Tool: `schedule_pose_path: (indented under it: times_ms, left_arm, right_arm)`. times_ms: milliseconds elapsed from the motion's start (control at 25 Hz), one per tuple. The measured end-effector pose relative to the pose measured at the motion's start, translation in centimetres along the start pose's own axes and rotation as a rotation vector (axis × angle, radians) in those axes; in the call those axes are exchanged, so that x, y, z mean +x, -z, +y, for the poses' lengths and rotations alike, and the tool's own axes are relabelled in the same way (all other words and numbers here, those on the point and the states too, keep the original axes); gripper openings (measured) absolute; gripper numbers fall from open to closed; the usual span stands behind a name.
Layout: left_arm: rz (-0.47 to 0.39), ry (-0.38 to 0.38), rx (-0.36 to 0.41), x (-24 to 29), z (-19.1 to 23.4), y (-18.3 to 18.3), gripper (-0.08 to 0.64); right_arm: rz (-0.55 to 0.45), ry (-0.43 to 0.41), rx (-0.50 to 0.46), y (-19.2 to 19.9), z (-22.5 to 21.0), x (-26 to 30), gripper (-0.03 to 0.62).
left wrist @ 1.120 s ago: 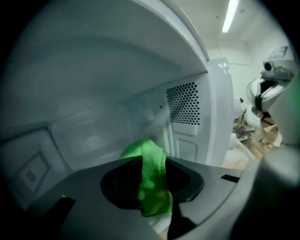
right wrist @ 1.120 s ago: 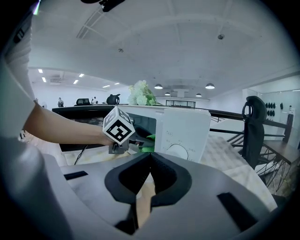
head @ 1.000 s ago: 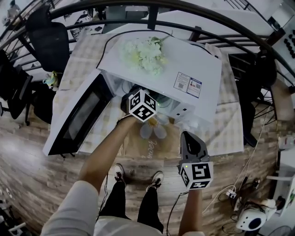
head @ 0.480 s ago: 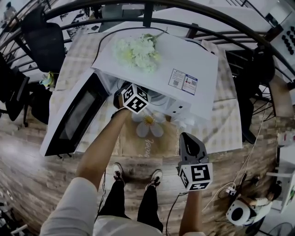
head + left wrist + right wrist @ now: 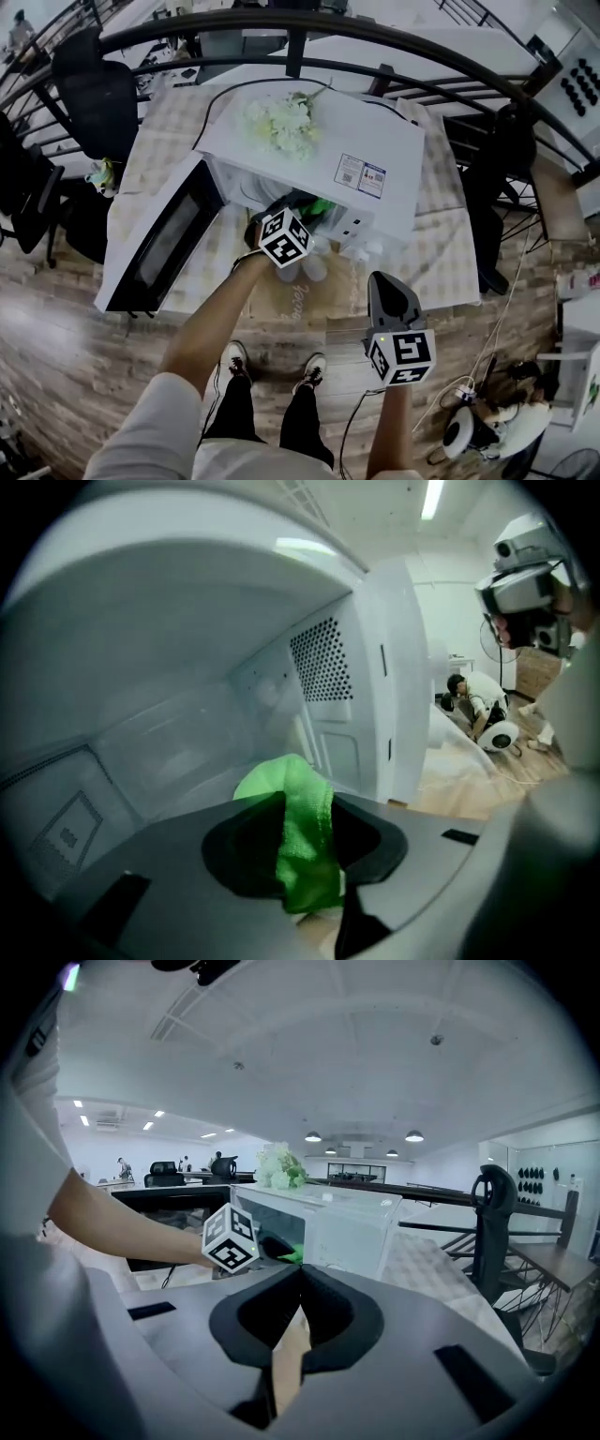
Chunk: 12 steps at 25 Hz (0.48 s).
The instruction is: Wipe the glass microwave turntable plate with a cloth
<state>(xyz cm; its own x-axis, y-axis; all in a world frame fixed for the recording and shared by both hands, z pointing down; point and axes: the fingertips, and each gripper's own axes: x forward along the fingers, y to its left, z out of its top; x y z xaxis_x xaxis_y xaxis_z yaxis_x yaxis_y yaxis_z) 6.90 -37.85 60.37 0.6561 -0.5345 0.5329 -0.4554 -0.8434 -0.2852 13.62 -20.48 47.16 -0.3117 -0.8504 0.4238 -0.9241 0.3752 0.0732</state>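
My left gripper [image 5: 300,214] reaches into the open white microwave [image 5: 319,141] and is shut on a green cloth [image 5: 321,206]. In the left gripper view the cloth [image 5: 281,775] hangs bunched between the jaws of that gripper [image 5: 300,803], in front of the microwave's pale inner walls [image 5: 187,714]. I cannot make out the glass turntable plate in any view. My right gripper [image 5: 386,279] hovers off the table's front edge, shut with nothing in it. From the right gripper view [image 5: 298,1274], the left gripper's marker cube [image 5: 230,1238] and the cloth [image 5: 291,1255] show at the microwave's opening.
The microwave door [image 5: 159,244] swings open to the left. White flowers [image 5: 277,122] lie on top of the microwave. A checked cloth covers the table [image 5: 441,262], with a flower-print mat [image 5: 309,270] at the front. Black chairs [image 5: 94,84] and a curved railing [image 5: 375,19] stand behind.
The left gripper has shifted slightly back toward the front of the opening, and the green cloth now shows there. The right gripper has held its place.
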Motion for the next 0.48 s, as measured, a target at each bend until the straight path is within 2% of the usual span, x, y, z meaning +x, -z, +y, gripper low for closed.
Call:
schedule_pose_path:
  times_ms: [280,480]
  left_arm:
    - [-0.110,-0.025,-0.181,-8.6,-1.8,-1.9,0.126]
    - [-0.205,-0.085,-0.245,-17.0,-0.9,-5.2,0.126]
  right_arm:
    - [-0.062,0.089,-0.023,-5.5,-1.4,-3.7,0.015]
    - [-0.139,0.106,-0.048,-10.7,-1.1,-6.2,0.015]
